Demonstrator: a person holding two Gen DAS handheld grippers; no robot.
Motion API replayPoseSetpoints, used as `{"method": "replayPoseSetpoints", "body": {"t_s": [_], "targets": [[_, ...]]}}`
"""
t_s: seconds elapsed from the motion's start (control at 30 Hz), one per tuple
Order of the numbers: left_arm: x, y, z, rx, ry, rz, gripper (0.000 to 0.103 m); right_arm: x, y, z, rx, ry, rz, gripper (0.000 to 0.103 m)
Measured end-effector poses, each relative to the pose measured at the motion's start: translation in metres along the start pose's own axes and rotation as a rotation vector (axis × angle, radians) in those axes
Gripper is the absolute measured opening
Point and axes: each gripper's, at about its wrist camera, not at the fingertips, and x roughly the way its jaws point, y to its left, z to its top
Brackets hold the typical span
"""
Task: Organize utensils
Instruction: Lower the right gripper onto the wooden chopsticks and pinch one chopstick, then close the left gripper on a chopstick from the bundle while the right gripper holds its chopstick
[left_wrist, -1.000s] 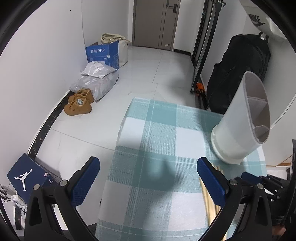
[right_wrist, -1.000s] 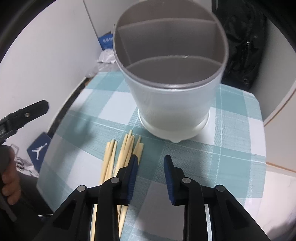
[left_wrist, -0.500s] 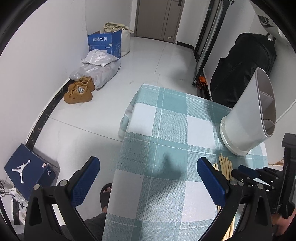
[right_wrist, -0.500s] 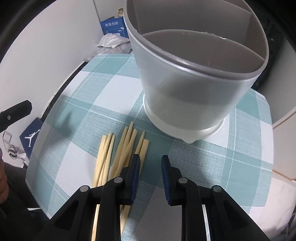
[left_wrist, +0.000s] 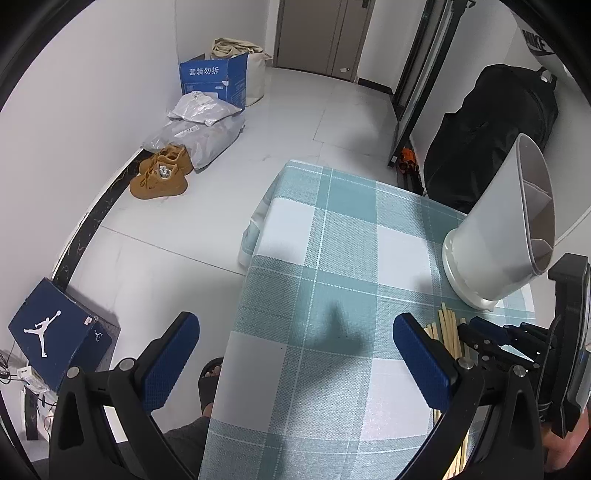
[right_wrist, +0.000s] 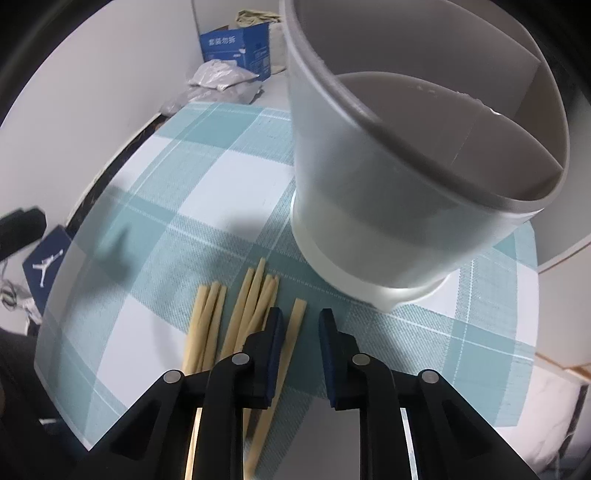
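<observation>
Several wooden chopsticks (right_wrist: 236, 314) lie side by side on the checked tablecloth (right_wrist: 221, 192), in front of a white divided utensil holder (right_wrist: 388, 206). My right gripper (right_wrist: 301, 325) hangs low over the chopsticks, its jaws a little apart, with one chopstick (right_wrist: 291, 332) lying between them, not clamped. My left gripper (left_wrist: 295, 354) is wide open and empty above the table's left part. In the left wrist view the holder (left_wrist: 506, 236) stands at the right, the chopsticks (left_wrist: 448, 332) below it, beside the right gripper (left_wrist: 491, 332).
The table's left edge (left_wrist: 240, 295) drops to a white floor with a Jordan shoebox (left_wrist: 55, 332), brown shoes (left_wrist: 162, 177), grey bags and a blue carton (left_wrist: 214, 79). A black bag (left_wrist: 491, 129) hangs behind the table. A sandalled foot (left_wrist: 210, 376) shows by the table.
My right gripper has moved forward and down, to the right end of the chopsticks, and its jaws have narrowed a little. My left gripper has drawn back and stays wide open.
</observation>
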Motion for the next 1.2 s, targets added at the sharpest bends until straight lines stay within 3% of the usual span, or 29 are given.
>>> {"method": "replayPoseSetpoints", "body": {"t_s": [0.13,0.27,0.43,0.57,0.77,0.97,1.2], "targets": [[0.001,-0.005,-0.001,0.019,0.006,0.014,0.102,-0.001,-0.002,0.001,0.022,-0.008,0.001,0.008],[0.01,-0.009,-0.007,0.04,0.043,0.018,0.102,-0.007,-0.012,0.002,0.092,-0.032,0.065,0.005],[0.026,-0.027,-0.02,0.065,0.147,-0.04,0.102,-0.045,-0.033,-0.007,0.152,-0.148,0.122,0.005],[0.023,-0.049,-0.028,0.124,0.163,-0.092,0.102,-0.078,-0.063,-0.021,0.26,-0.248,0.189,0.005],[0.037,-0.077,-0.045,0.238,0.218,-0.049,0.102,-0.111,-0.094,-0.041,0.386,-0.347,0.248,0.005],[0.045,-0.071,-0.048,0.245,0.27,-0.013,0.101,-0.129,-0.108,-0.051,0.413,-0.403,0.254,0.005],[0.04,-0.058,-0.042,0.204,0.243,-0.031,0.083,-0.136,-0.127,-0.059,0.436,-0.424,0.272,0.005]]}}
